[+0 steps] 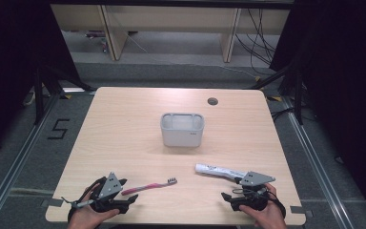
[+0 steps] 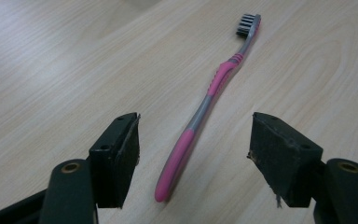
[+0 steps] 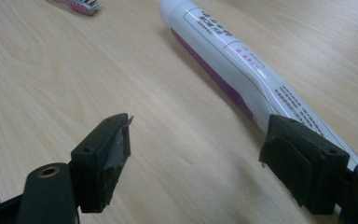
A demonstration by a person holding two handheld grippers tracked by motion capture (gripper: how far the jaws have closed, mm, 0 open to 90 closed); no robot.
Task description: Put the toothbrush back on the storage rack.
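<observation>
Left gripper (image 2: 193,154) sits low with its jaws apart around the pink toothbrush (image 2: 204,109), pads not touching the handle. The toothbrush lies flat on the table (image 1: 124,124), nearer the person than the white holder (image 1: 182,129). Right gripper (image 3: 196,154) gapes beside the toothpaste tube (image 3: 233,60), right of the toothbrush.

A light wooden table (image 1: 124,119) is sitting on grey floor (image 1: 19,157); black curtains (image 1: 9,57) are hanging at both sides.
</observation>
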